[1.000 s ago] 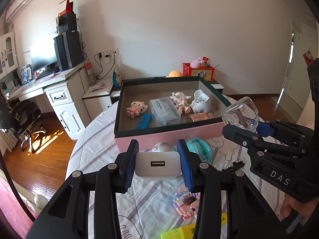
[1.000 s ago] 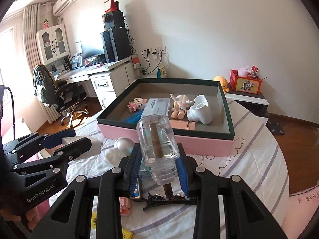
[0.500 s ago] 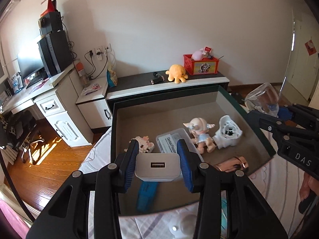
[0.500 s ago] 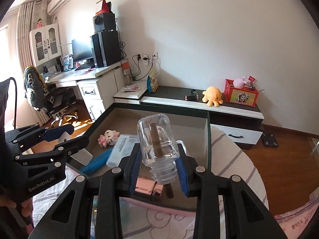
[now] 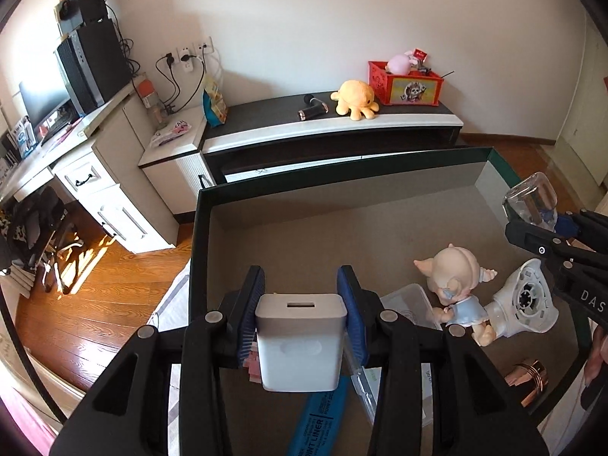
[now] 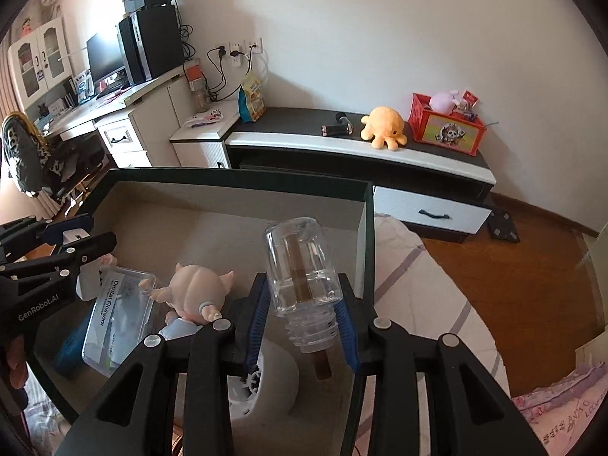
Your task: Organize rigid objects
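Left wrist view: your left gripper [image 5: 300,319] jaws clamp the charger [image 5: 299,342], your right gripper [image 6: 304,321] jaws clamp the bottle [image 6: 302,266], both poised above the box [image 5: 342,174] for release.

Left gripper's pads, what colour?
Blue ribbed pads on black fingers, clamping the white charger. Clearest in the left wrist view.

The left gripper [image 5: 300,321] and right gripper [image 6: 303,319] each point forward, jaws clamped on a load.

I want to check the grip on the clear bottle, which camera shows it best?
The right wrist view: the bottle fills its centre, clamped at the neck between the right gripper fingers. The left wrist view shows only its end at the right edge.
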A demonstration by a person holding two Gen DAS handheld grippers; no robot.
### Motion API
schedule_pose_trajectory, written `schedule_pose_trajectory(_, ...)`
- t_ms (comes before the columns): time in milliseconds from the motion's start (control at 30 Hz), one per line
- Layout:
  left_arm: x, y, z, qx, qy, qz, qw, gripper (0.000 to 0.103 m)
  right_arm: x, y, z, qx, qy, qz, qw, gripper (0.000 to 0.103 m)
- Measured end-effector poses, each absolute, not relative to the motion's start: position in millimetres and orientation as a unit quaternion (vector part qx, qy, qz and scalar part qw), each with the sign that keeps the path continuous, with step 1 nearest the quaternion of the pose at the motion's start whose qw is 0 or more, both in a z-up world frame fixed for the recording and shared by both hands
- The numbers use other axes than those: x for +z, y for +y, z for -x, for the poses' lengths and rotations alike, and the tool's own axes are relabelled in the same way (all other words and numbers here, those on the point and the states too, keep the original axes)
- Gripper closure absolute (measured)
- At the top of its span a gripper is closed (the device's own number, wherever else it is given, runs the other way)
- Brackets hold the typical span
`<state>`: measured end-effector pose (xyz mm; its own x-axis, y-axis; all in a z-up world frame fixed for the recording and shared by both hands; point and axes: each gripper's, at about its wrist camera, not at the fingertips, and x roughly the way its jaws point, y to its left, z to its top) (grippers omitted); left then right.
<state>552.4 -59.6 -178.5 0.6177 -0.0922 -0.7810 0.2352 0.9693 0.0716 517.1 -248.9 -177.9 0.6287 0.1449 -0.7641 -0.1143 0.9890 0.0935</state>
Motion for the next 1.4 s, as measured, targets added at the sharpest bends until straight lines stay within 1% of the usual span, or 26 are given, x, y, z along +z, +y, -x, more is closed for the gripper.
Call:
schedule_pose_trajectory(33, -176, -58, -550, -0.092, 0.424, -0.076, 0.898, 0.061, -177, -251, -516, 0.07, 0.421, -0.022, 0.904, 0.067)
schedule_pose_trajectory(67, -173, -56, -547, -0.094, 0.419, -0.071, 0.9, 0.057, -176, -253, -514, 0.069, 0.419, -0.023, 0.905, 0.066)
schedule_pose_trajectory(100, -170, -55, -542, -0.096, 0.413, -0.069, 0.903, 0.052, -175, -253, -511, 0.067, 0.417, -0.024, 0.906, 0.056)
schedule_pose_trajectory(133, -165, -54, -537, -0.097, 0.404, -0.067, 0.907, 0.047, -173, -254, -508, 0.075, 0.413, -0.034, 0.907, 0.05)
schedule_pose_trajectory(167, -161, -53, -531, -0.098, 0.397, -0.067, 0.91, 0.037, -171, -254, -502, 0.074, 0.408, -0.04, 0.909, 0.047)
schedule_pose_trajectory(200, -155, -52, -523, -0.099, 0.389, -0.066, 0.913, 0.033, -168, -254, -499, 0.075, 0.404, -0.042, 0.911, 0.043)
schedule_pose_trajectory(233, -150, -51, -515, -0.099, 0.381, -0.066, 0.917, 0.033, -165, -254, -494, 0.075, 0.4, -0.045, 0.912, 0.036)
schedule_pose_trajectory(267, -144, -49, -506, -0.098, 0.373, -0.065, 0.92, 0.028, -160, -254, -485, 0.075, 0.392, -0.049, 0.916, 0.032)
schedule_pose_trajectory(300, -138, -47, -495, -0.094, 0.363, -0.062, 0.925, 0.024, -154, -251, -476, 0.075, 0.382, -0.052, 0.92, 0.026)
schedule_pose_trajectory(333, -132, -43, -482, -0.091, 0.351, -0.058, 0.93, 0.015, -148, -250, -466, 0.075, 0.372, -0.053, 0.924, 0.022)
schedule_pose_trajectory(367, -127, -41, -467, -0.086, 0.339, -0.056, 0.935, 0.01, -142, -248, -453, 0.078, 0.362, -0.053, 0.927, 0.022)
schedule_pose_trajectory(400, -121, -38, -454, -0.079, 0.326, -0.054, 0.941, 0.008, -135, -245, -437, 0.079, 0.349, -0.053, 0.932, 0.022)
schedule_pose_trajectory(433, -116, -36, -439, -0.077, 0.312, -0.051, 0.946, 0.007, -130, -243, -422, 0.078, 0.339, -0.053, 0.936, 0.019)
schedule_pose_trajectory(500, -107, -33, -408, -0.067, 0.287, -0.051, 0.954, 0.001, -119, -236, -389, 0.076, 0.316, -0.05, 0.944, 0.015)
schedule_pose_trajectory(567, -101, -31, -375, -0.052, 0.263, -0.055, 0.962, 0.0, -108, -228, -356, 0.076, 0.293, -0.05, 0.952, 0.011)
schedule_pose_trajectory(600, -99, -30, -357, -0.042, 0.253, -0.058, 0.965, 0.0, -102, -223, -339, 0.072, 0.284, -0.05, 0.955, 0.002)
schedule_pose_trajectory(633, -96, -29, -342, -0.039, 0.243, -0.056, 0.967, 0.0, -98, -219, -323, 0.068, 0.273, -0.051, 0.958, 0.0)
schedule_pose_trajectory(800, -93, -26, -267, -0.046, 0.226, -0.052, 0.972, 0.0, -84, -198, -253, 0.052, 0.238, -0.025, 0.969, 0.0)
schedule_pose_trajectory(900, -92, -26, -227, -0.033, 0.213, -0.06, 0.975, 0.0, -76, -193, -218, 0.05, 0.225, -0.03, 0.973, 0.0)
schedule_pose_trajectory(1000, -89, -21, -194, -0.028, 0.207, -0.044, 0.977, 0.0, -71, -190, -185, 0.044, 0.211, -0.029, 0.976, 0.0)
schedule_pose_trajectory(1200, -76, -21, -140, -0.012, 0.159, -0.044, 0.986, 0.0, -62, -188, -134, 0.033, 0.183, -0.037, 0.982, 0.0)
schedule_pose_trajectory(1400, -69, -19, -115, -0.003, 0.138, -0.042, 0.989, 0.0, -53, -187, -104, 0.03, 0.164, -0.039, 0.985, 0.0)
